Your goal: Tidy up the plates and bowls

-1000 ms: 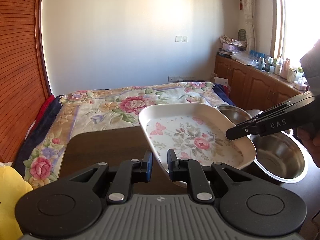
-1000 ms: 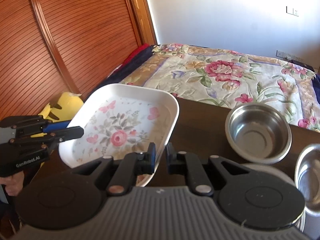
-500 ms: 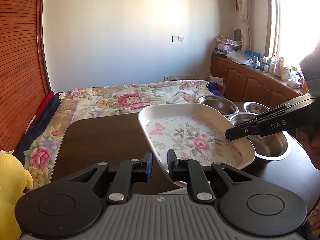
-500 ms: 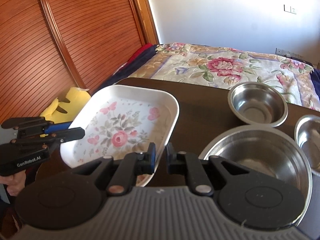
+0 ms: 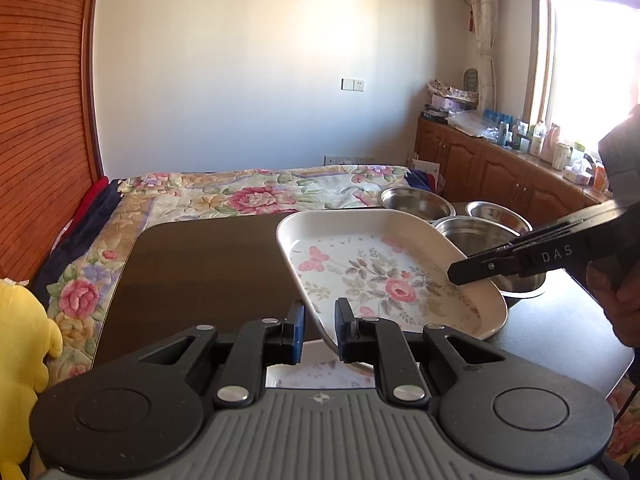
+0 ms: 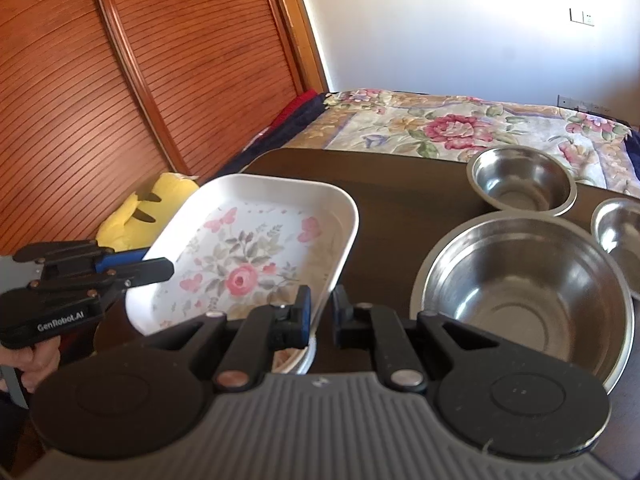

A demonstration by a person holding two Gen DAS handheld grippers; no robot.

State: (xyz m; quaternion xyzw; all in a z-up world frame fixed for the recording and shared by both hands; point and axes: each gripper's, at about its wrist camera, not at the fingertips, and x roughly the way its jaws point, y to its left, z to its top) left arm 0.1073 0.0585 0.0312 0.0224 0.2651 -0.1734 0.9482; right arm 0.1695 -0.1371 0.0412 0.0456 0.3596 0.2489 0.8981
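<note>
Floral tray (image 6: 256,256): glossy white, smooth, looks plastic or melamine, printed roses. Three bowls, e.g. large bowl (image 6: 524,292): polished steel, reflective inside. Tabletop (image 5: 208,264): dark, smooth, semi-matt, faint sheen. Hand-held gripper bodies: matt black plastic, ribbed grey base, blue pads (image 5: 298,334). Bed cover (image 5: 256,196): quilted cloth. Sliding doors (image 6: 100,92): slatted wood, satin varnish.

I count one floral plate (image 6: 256,256) and three steel bowls: one large bowl (image 6: 524,296), one medium bowl (image 6: 524,180) and one small bowl (image 6: 620,236). I have two tools, my left tool (image 5: 319,322) and my right tool (image 6: 320,312).
</note>
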